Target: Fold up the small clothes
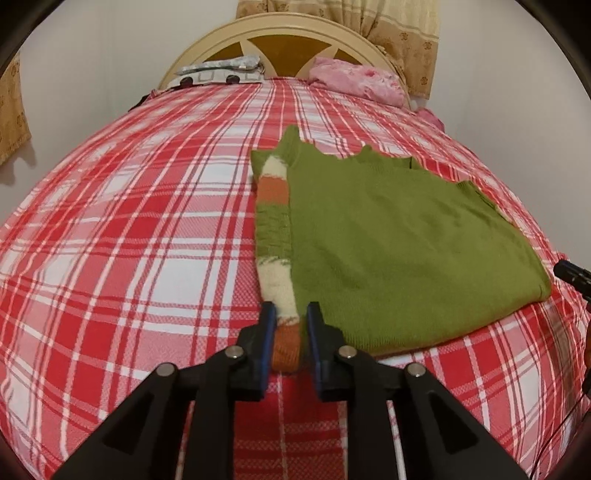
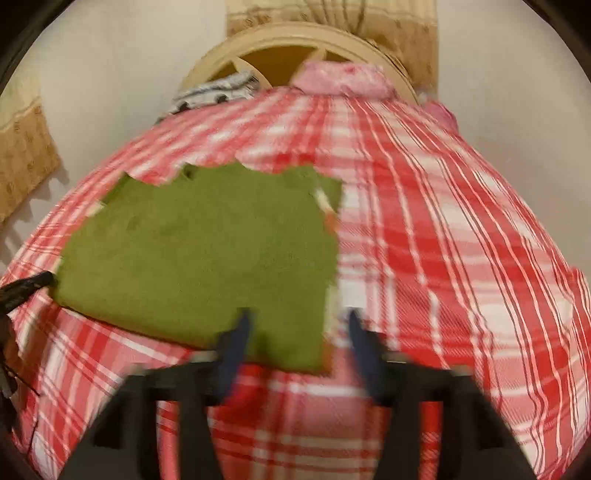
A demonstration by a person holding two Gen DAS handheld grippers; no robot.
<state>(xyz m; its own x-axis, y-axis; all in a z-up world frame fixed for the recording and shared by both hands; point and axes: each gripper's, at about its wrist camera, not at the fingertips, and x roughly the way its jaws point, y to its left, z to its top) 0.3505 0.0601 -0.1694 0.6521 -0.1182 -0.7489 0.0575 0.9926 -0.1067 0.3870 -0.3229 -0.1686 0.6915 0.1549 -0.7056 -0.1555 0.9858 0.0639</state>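
A green sweater (image 1: 399,251) lies folded flat on the red plaid bed (image 1: 129,240). Its striped sleeve (image 1: 275,206), cream, orange and green, runs along the fold's left edge. My left gripper (image 1: 291,325) straddles the orange cuff at the sleeve's near end; a thin gap shows beside the right pad, so the jaws stand slightly open. In the blurred right wrist view, the sweater (image 2: 199,251) fills the left centre. My right gripper (image 2: 297,332) is open wide over its near right corner, without pressing the cloth. A dark fingertip of the other gripper (image 2: 26,288) shows at the left edge.
A cream and brown headboard (image 1: 288,40) stands at the far end. A pink cloth (image 1: 354,79) and a grey patterned pillow (image 1: 218,72) lie before it. Curtains (image 1: 402,33) hang behind. Plaid sheet lies bare to the left of the sweater.
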